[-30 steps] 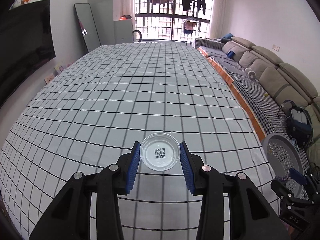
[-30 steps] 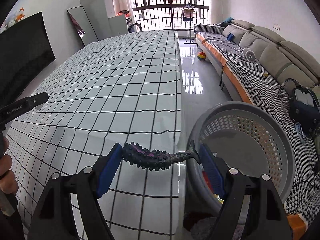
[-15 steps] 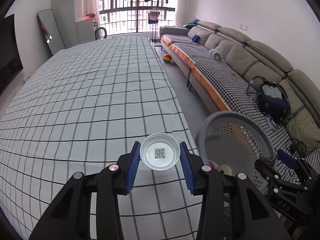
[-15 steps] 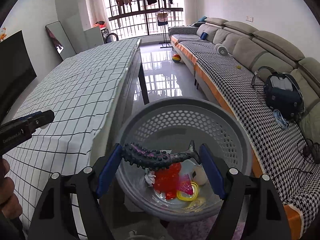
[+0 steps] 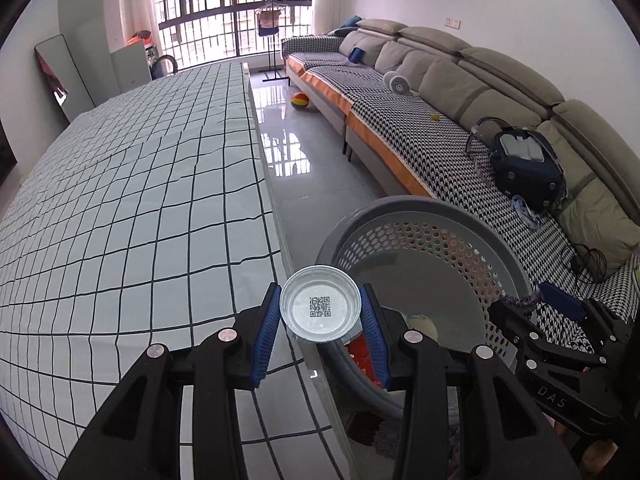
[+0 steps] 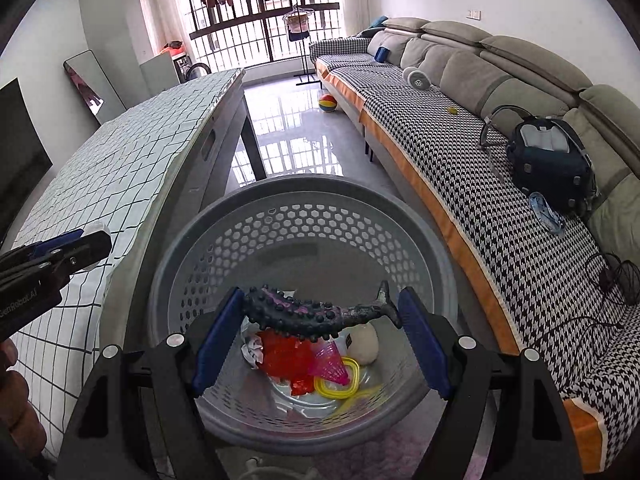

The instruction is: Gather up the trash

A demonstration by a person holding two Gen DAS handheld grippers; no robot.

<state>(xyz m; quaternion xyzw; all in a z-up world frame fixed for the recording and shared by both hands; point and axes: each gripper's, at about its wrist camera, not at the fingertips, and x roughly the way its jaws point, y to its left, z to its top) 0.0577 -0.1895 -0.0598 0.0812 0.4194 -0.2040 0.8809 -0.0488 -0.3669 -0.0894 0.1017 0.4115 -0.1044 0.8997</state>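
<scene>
My left gripper (image 5: 320, 316) is shut on a clear round plastic lid (image 5: 319, 309) with a QR code, held at the table's right edge beside the rim of the grey perforated basket (image 5: 404, 208). My right gripper (image 6: 320, 316) is shut on a dark spiky tentacle toy (image 6: 316, 314), held over the open basket (image 6: 304, 192). Inside the basket lie red plastic (image 6: 286, 356), a pink cone (image 6: 330, 364), a yellow ring (image 6: 334, 384), a white egg-shaped thing (image 6: 364, 344) and crumpled white paper (image 6: 252, 350). The right gripper also shows in the left wrist view (image 5: 536, 304).
The table with a black-grid white cloth (image 5: 140, 200) lies to the left. The basket stands on the floor between the table and a long sofa (image 6: 480, 140) with a dark bag (image 6: 552, 168). A coloured ball (image 6: 328, 103) lies on the shiny floor.
Both grippers have swung right from over the table toward the basket, carrying their objects. The toy now hangs lower over the basket's opening; the lid has reached the table edge.
</scene>
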